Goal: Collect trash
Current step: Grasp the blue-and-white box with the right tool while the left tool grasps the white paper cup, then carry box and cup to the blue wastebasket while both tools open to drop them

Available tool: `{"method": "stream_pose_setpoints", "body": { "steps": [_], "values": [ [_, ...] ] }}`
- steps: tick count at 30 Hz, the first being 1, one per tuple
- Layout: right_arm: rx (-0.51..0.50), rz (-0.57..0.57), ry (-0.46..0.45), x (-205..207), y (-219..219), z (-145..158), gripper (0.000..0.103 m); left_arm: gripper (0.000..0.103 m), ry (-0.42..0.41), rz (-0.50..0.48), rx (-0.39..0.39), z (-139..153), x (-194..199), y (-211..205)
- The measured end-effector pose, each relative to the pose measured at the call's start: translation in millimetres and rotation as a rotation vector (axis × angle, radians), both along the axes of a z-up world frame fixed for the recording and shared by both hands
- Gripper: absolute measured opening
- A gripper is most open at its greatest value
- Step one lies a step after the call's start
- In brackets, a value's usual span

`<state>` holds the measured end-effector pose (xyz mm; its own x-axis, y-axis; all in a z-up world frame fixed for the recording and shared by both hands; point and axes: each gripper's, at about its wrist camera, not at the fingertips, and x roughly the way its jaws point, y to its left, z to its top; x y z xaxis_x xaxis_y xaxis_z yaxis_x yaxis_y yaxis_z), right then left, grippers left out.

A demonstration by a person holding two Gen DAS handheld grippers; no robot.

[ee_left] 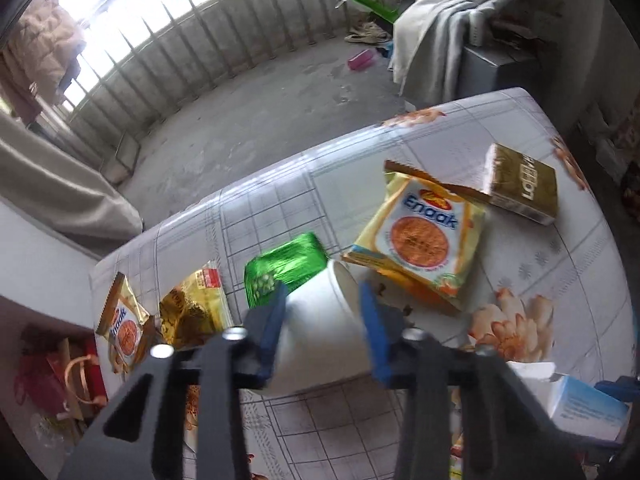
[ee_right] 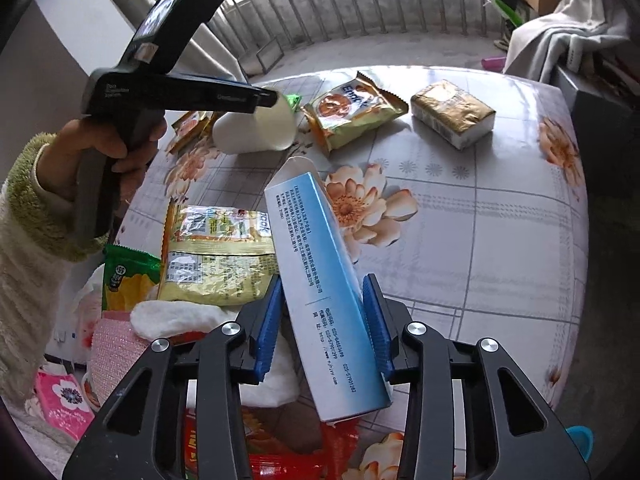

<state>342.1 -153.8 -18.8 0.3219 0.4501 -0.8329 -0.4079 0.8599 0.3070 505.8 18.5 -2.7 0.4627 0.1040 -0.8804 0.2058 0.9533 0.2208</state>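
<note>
My left gripper (ee_left: 322,300) is shut on a white paper cup (ee_left: 320,332), lying sideways between the blue pads just above the table; the cup also shows in the right wrist view (ee_right: 256,130). My right gripper (ee_right: 326,308) is shut on a blue and white carton box (ee_right: 320,276), tilted upward over a heap of wrappers. On the table lie an Enaak snack packet (ee_left: 424,236), a gold box (ee_left: 524,184), a green foil wrapper (ee_left: 286,272), a gold wrapper (ee_left: 192,312) and a small Enaak packet (ee_left: 124,328).
The floral tablecloth (ee_right: 480,240) covers the table. Below my right gripper lies a pile: a yellow noodle packet (ee_right: 216,264), a green packet (ee_right: 124,280), white tissue (ee_right: 172,318) and red wrappers (ee_right: 280,452). Red gift bags (ee_left: 60,376) sit beside the table's left edge.
</note>
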Motion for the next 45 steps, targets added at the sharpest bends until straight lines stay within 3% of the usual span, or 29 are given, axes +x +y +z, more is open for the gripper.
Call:
{"method": "stream_pose_setpoints", "body": {
  "steps": [3,6,13,19,24,27,29,33,37,41,45],
  "values": [
    [0.004,-0.014,-0.009,-2,-5,0,0.036,0.014,-0.006,0.028,-0.015,4,-3,12],
    [0.004,-0.034,-0.021,-4,-9,1,0.035,0.009,-0.029,0.041,-0.031,12,-10,22],
    [0.024,-0.084,-0.072,-21,-24,25,0.033,0.003,-0.100,0.078,-0.033,39,-38,53],
    [0.062,-0.121,-0.187,-56,-50,76,0.032,0.002,-0.268,0.096,-0.033,96,-88,65],
    [0.115,-0.191,-0.256,-97,-87,106,0.032,0.002,-0.443,0.033,-0.018,149,-150,39],
    [0.163,-0.262,-0.292,-132,-124,117,0.032,0.002,-0.541,-0.076,0.035,171,-192,-3],
    [0.170,-0.311,-0.308,-155,-143,118,0.032,0.002,-0.560,-0.154,0.006,181,-218,-37],
    [0.186,-0.472,-0.309,-213,-206,107,0.032,0.002,-0.524,-0.315,-0.115,188,-261,-108],
    [0.193,-0.646,-0.244,-260,-260,76,0.032,0.002,-0.404,-0.481,-0.263,172,-291,-193],
    [0.230,-0.830,-0.136,-292,-309,33,0.032,0.003,-0.232,-0.616,-0.379,126,-307,-289],
    [0.285,-1.024,-0.035,-311,-351,-16,0.032,0.002,-0.049,-0.673,-0.421,65,-306,-371]
  ]
}}
